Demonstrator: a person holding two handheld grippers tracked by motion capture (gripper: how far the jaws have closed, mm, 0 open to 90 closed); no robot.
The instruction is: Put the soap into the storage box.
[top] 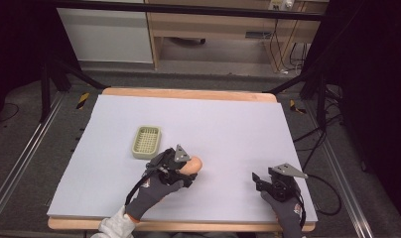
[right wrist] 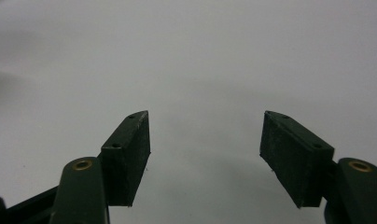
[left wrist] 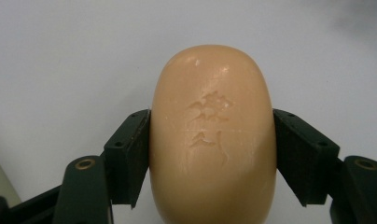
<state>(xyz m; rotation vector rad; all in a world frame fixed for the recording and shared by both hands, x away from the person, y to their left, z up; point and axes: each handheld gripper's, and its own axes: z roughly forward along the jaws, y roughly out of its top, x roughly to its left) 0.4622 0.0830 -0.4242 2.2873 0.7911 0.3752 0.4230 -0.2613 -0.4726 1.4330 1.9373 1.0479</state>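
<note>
The soap bar (left wrist: pixel 212 135) is pinched by the left hand-held gripper (top: pixel 191 167); placement in the green dish (top: pixel 146 141), probably intended, remains. The right hand-held gripper (right wrist: pixel 205 154) is spread.

Both hands wear dark grey knit gloves; the left hand (top: pixel 151 194) shows red marks on the back and a white sleeve (top: pixel 111 227) at its 7 o'clock. Each gripper is black, topped by a grey three-cornered plate, with a black cable trailing. In the left gripper (left wrist: pixel 212 135) and right gripper (right wrist: pixel 205 140) views, the jaws are black blocks with small screw holes and brass-ringed pivots.
</note>
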